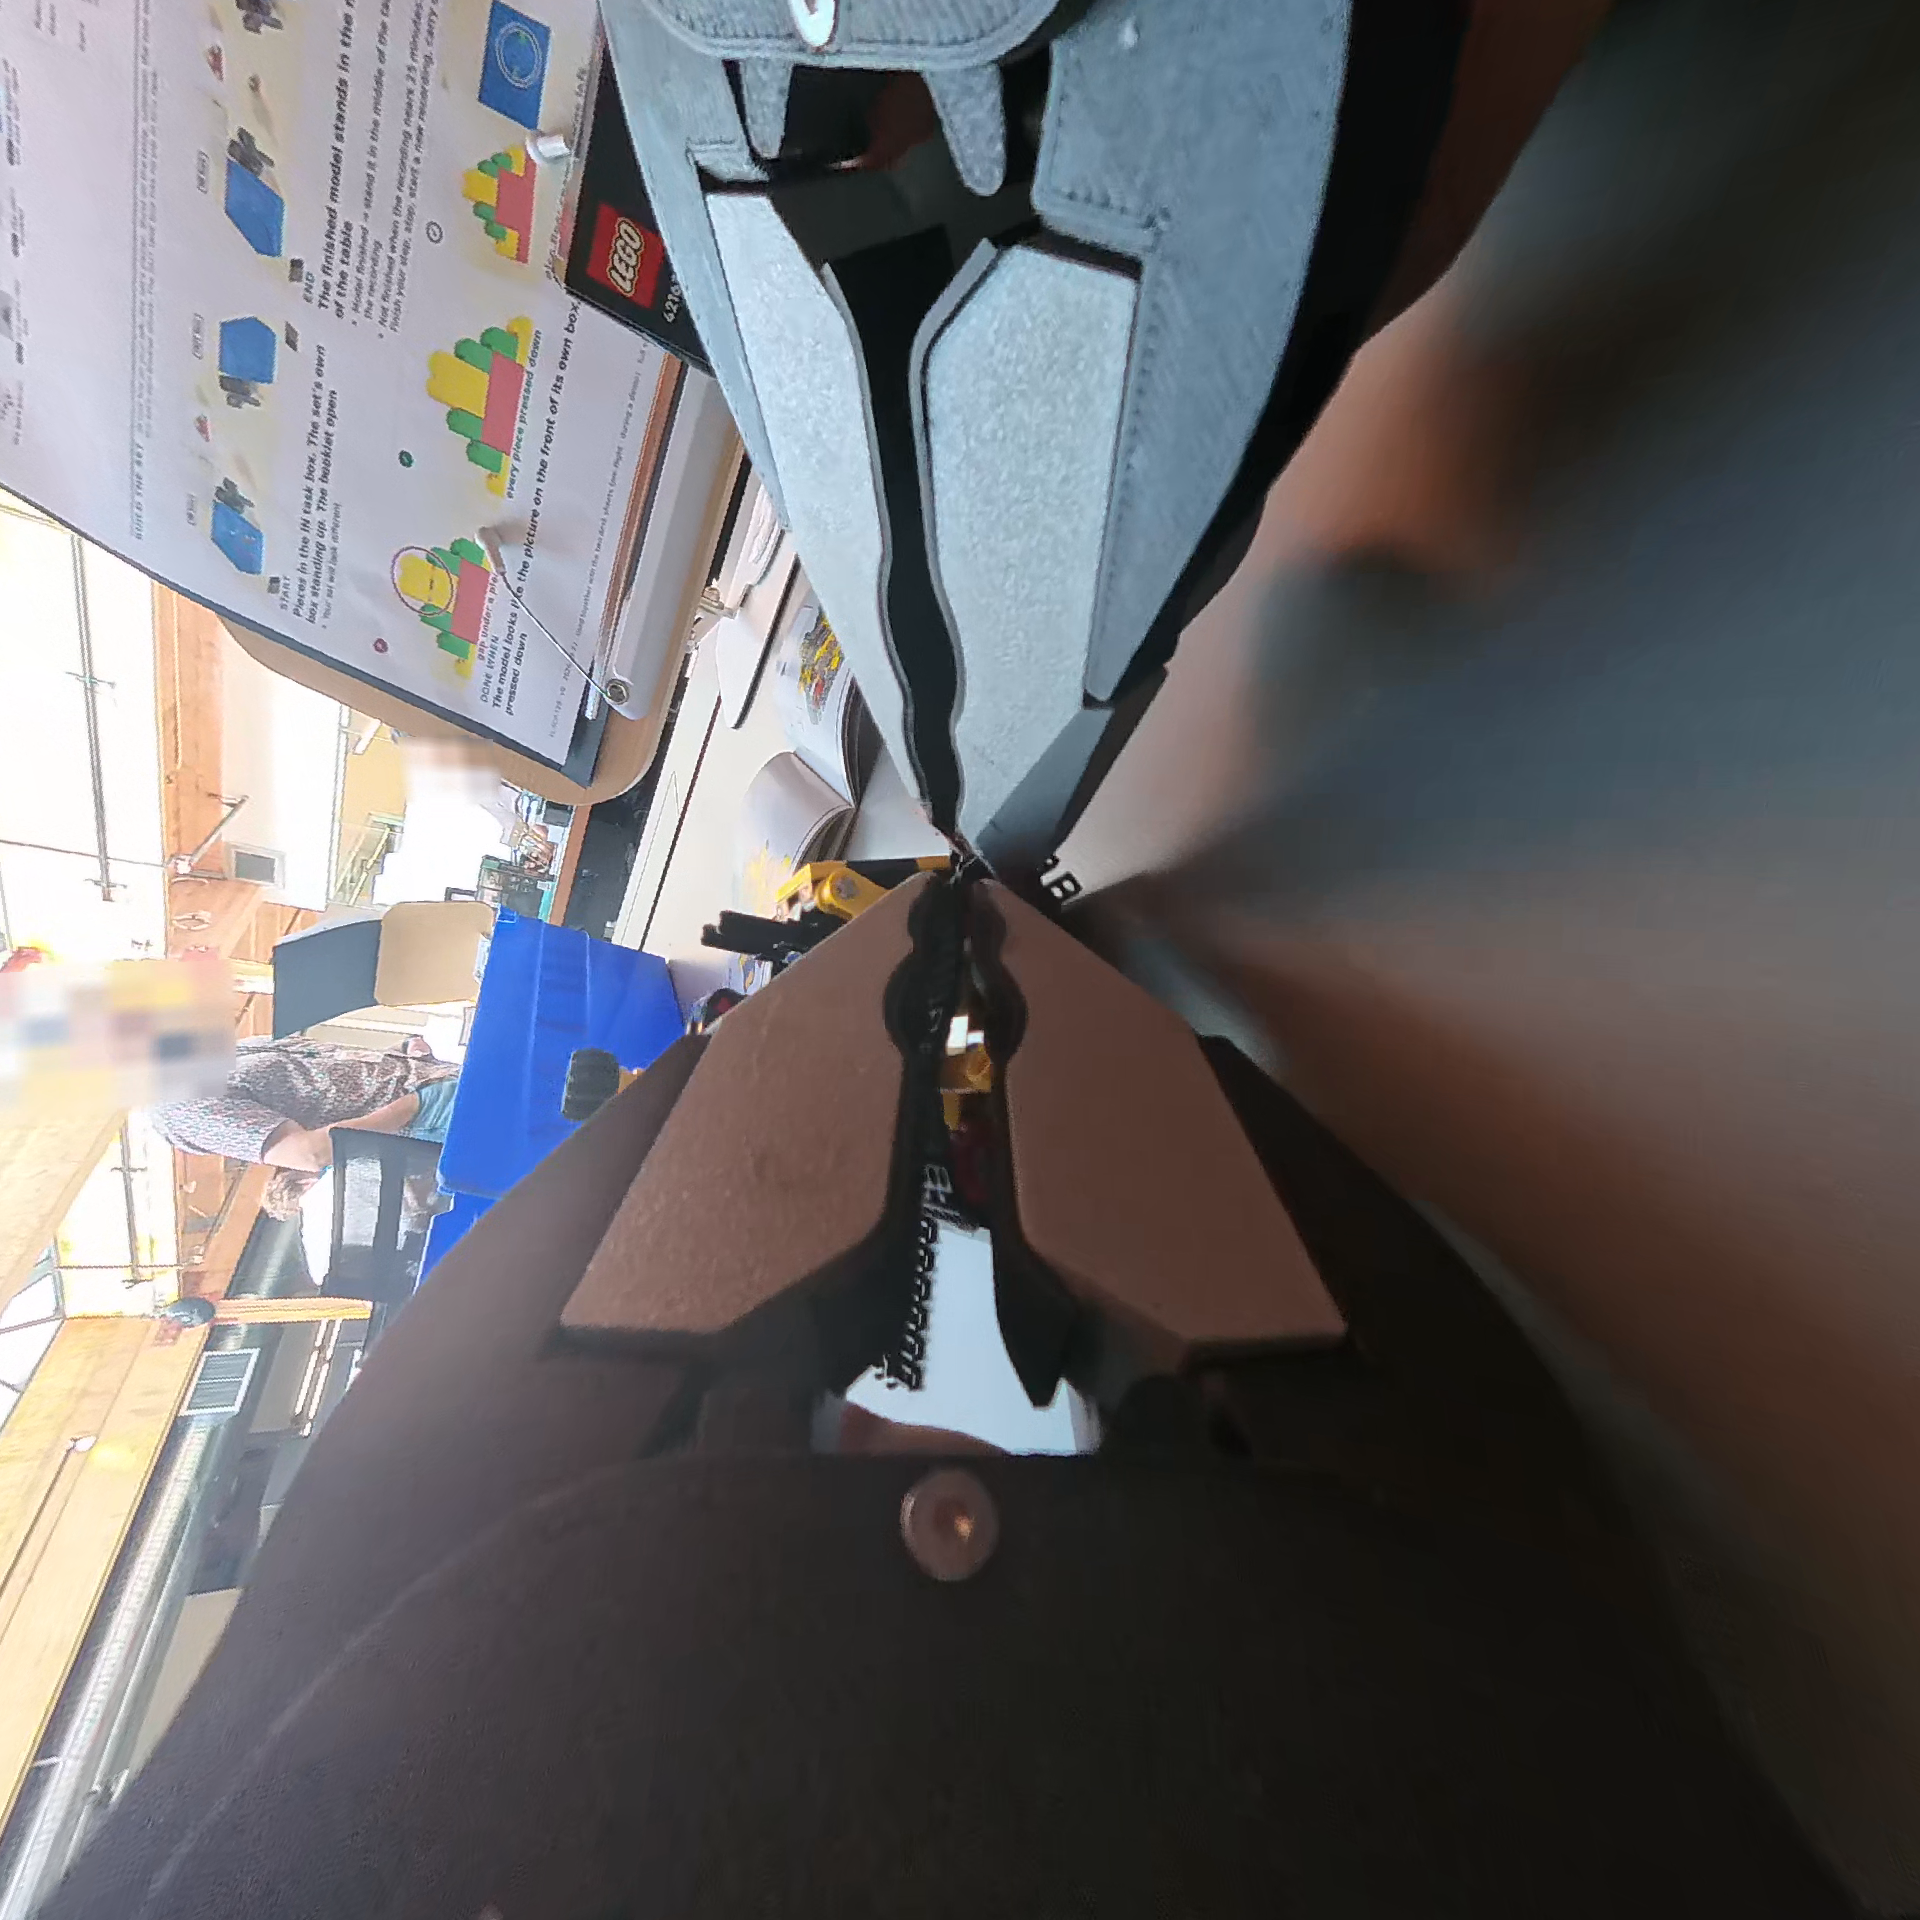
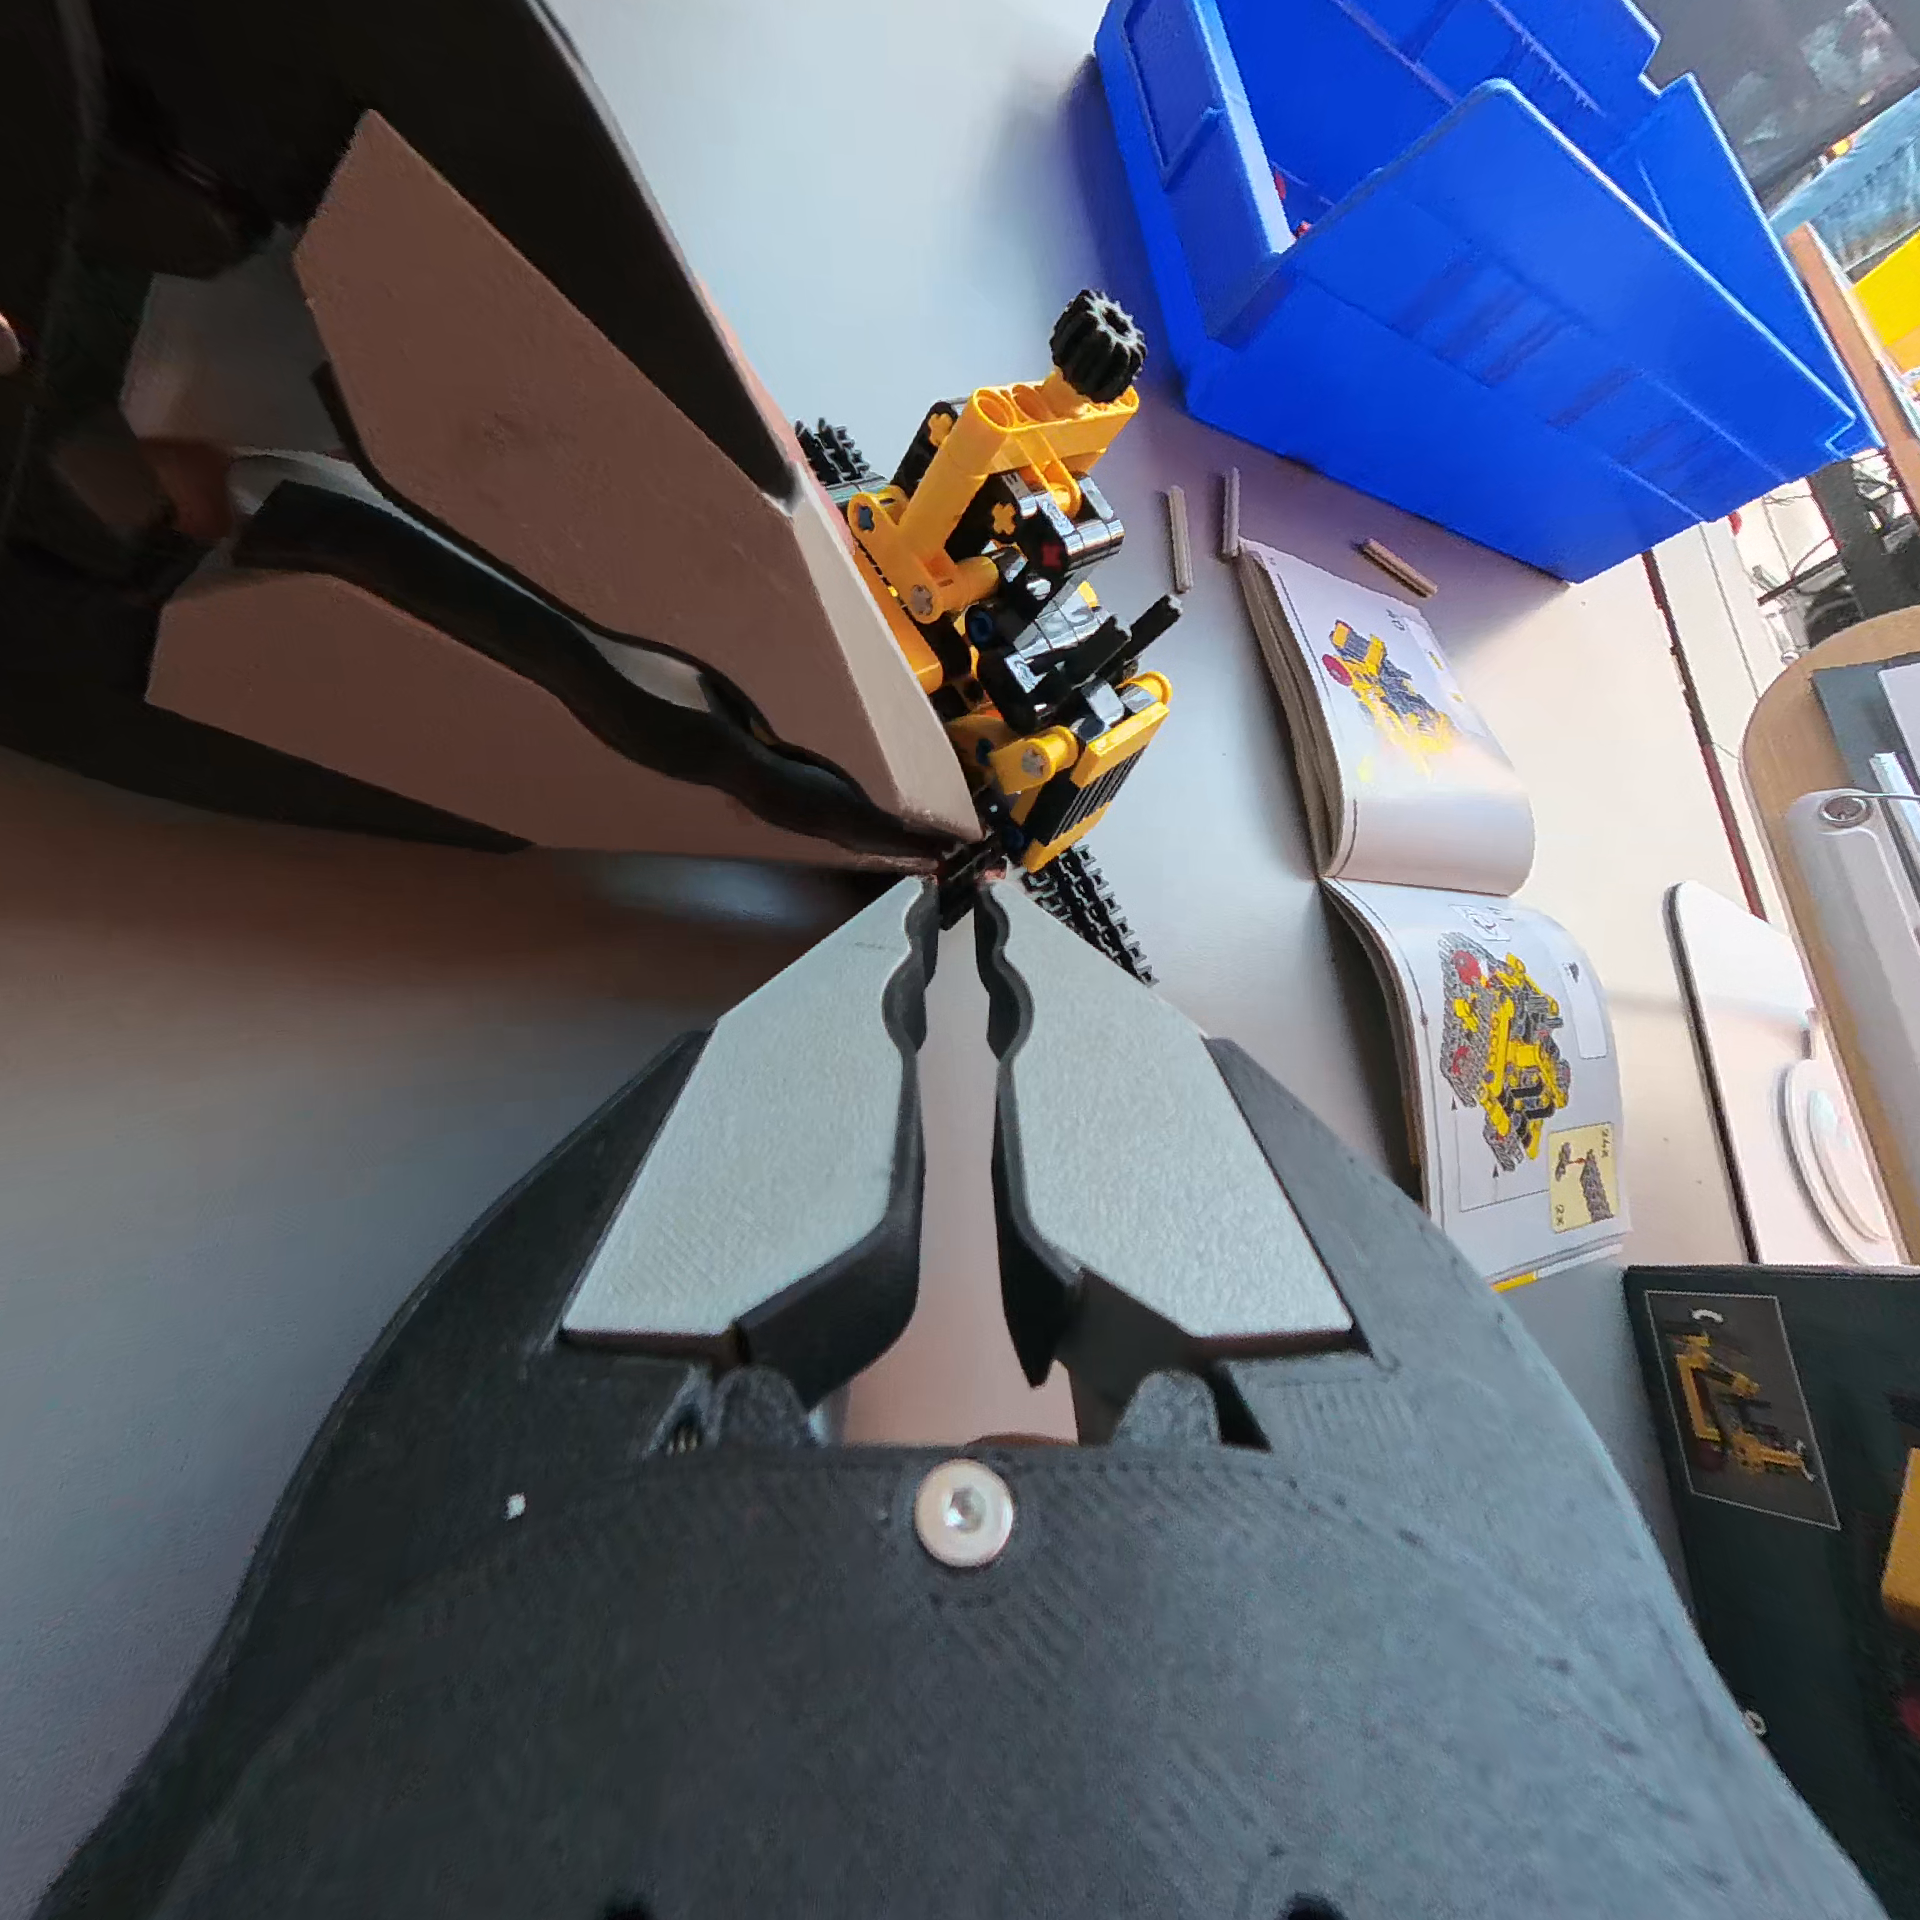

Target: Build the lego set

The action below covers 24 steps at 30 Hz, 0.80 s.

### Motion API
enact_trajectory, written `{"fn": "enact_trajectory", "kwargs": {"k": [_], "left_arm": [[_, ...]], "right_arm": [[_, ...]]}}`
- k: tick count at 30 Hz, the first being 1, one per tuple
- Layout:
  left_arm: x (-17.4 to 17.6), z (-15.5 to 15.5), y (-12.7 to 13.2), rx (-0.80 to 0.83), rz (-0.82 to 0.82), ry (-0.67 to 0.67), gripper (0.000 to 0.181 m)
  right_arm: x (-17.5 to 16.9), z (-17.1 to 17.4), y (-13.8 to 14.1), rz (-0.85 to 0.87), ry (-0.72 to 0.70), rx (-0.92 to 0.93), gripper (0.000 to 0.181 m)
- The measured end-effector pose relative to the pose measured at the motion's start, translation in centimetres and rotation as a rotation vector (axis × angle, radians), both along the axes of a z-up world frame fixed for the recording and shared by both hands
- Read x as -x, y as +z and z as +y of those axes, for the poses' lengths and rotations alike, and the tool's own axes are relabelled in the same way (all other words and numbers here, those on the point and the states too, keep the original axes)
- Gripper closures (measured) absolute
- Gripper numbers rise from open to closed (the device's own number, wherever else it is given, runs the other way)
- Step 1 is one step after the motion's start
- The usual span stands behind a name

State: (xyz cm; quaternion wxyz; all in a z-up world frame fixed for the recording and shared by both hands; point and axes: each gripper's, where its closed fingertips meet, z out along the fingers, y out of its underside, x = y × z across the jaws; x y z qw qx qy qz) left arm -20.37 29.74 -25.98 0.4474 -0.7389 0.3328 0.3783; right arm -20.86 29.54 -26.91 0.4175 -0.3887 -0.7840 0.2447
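Yellow model plain in right view; left view mostly blocked.

Partly built yellow-and-black plastic Lego vehicle model stands tilted above the grey table; black track chain hangs beneath.

Bright window glare at left, blurred right side, fisheye-bent edges.

A pale grey table fills the near ground, daylight falling across it. Beyond it stand warm wooden walls, a bright window, a dark chair and a seated person, farther back.
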Motion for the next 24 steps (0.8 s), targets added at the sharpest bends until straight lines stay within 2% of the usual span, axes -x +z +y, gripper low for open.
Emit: {"fn": "enact_trajectory", "kwargs": {"k": [24], "left_arm": [[0.14,0.08,-0.29,0.027,-0.030,0.010,0.181]], "right_arm": [[0.13,0.14,0.05,0.023,-0.010,-0.062,0.178]]}}
